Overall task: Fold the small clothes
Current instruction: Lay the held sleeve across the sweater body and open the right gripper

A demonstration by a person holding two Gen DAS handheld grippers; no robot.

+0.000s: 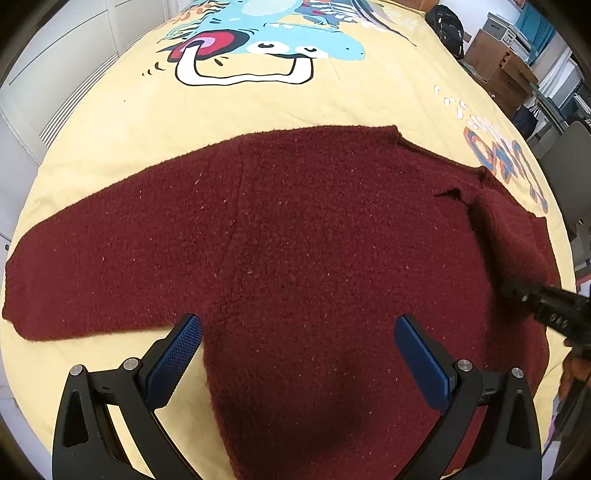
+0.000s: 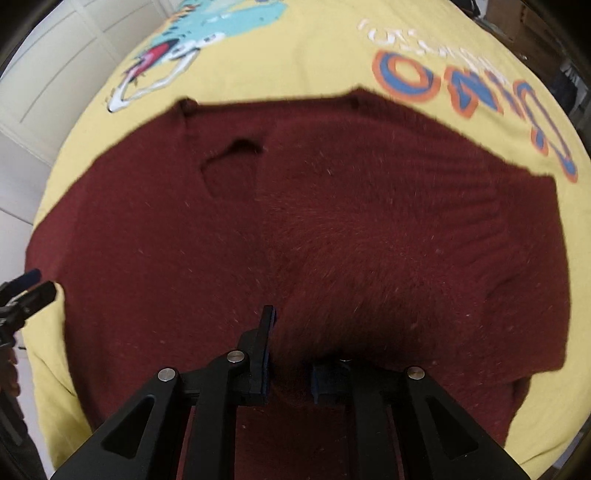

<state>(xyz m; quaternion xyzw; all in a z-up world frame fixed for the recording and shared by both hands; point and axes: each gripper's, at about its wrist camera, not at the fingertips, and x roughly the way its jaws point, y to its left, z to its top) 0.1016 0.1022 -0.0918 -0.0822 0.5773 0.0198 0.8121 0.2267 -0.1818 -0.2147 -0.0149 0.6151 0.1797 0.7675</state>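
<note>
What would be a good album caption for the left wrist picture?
Open left gripper above a dark red sweater spread on a yellow cartoon-print cover.

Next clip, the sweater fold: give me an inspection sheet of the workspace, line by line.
Surface: yellow bedspread with a cartoon print and lettering.
Job's things: dark red sweater lying flat; one sleeve spread to the left in the left wrist view, the other sleeve folded in over the body.
Clutter: nothing seen on the bedspread.
Grippers: left gripper open above the sweater's lower part; right gripper nearly shut, with sweater fabric bunched between its jaws.
Cables: nothing seen.
Surroundings: white panelled wall; black bag, brown cabinet and a chair beyond the far right corner.
</note>
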